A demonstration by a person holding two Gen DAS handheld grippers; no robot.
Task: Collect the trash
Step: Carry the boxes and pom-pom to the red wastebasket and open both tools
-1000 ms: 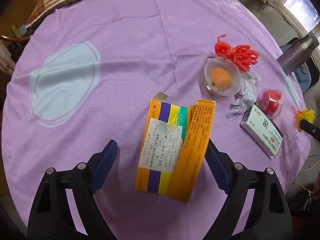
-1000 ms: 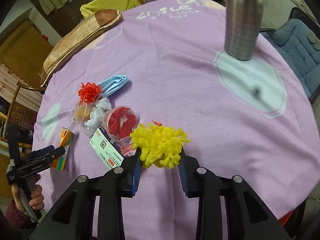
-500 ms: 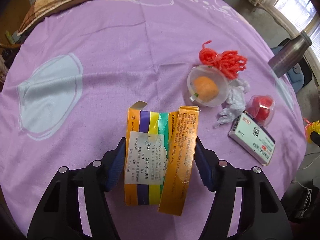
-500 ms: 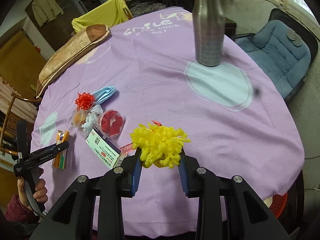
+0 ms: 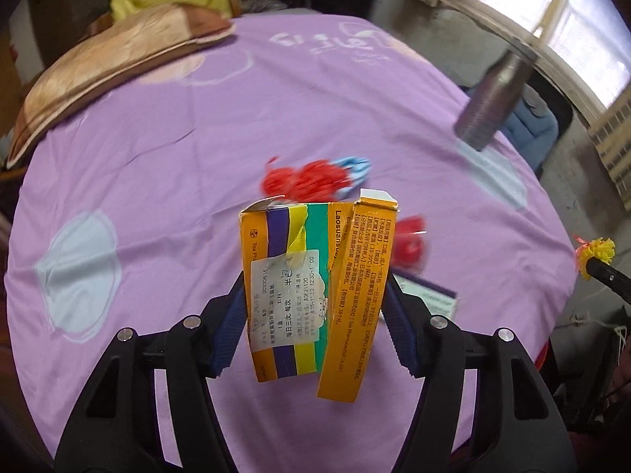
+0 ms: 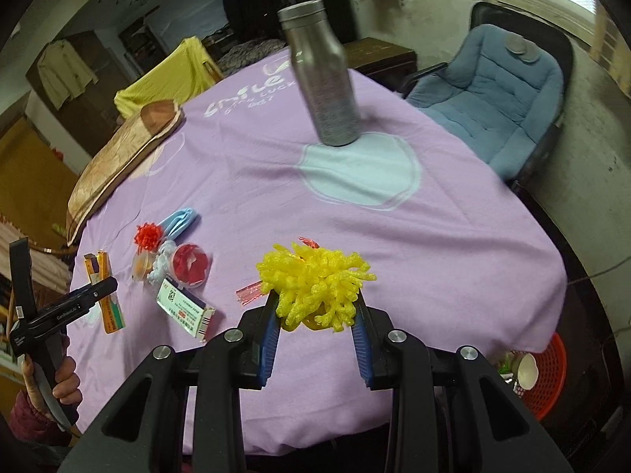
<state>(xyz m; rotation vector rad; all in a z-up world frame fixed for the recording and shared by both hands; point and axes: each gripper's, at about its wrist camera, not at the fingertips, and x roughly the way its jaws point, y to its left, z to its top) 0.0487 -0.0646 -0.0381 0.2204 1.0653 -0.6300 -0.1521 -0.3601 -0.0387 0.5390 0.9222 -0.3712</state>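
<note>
My left gripper (image 5: 313, 315) is shut on a torn orange medicine carton (image 5: 315, 287) with purple, yellow and green stripes, held up above the purple tablecloth (image 5: 157, 165). It also shows in the right wrist view (image 6: 104, 291). My right gripper (image 6: 315, 315) is shut on a yellow foam net bundle (image 6: 315, 280), lifted over the table's near edge. On the cloth lie a red foam net (image 6: 149, 234), a cup with an orange lump (image 6: 140, 266), a cup with red scraps (image 6: 190, 262), crumpled white plastic (image 6: 162, 260) and a white medicine box (image 6: 183, 309).
A steel bottle (image 6: 321, 75) stands at the far side of the table. A brown cushion (image 6: 118, 157) lies at the back left. A blue cloth (image 6: 179, 220) lies by the red net. A red basket (image 6: 544, 370) with trash stands on the floor at the right, beside a blue chair (image 6: 508, 90).
My left gripper closed on the carton and lifted it off the cloth, tilting upward. My right gripper rose and pulled back with the yellow bundle still in it.
</note>
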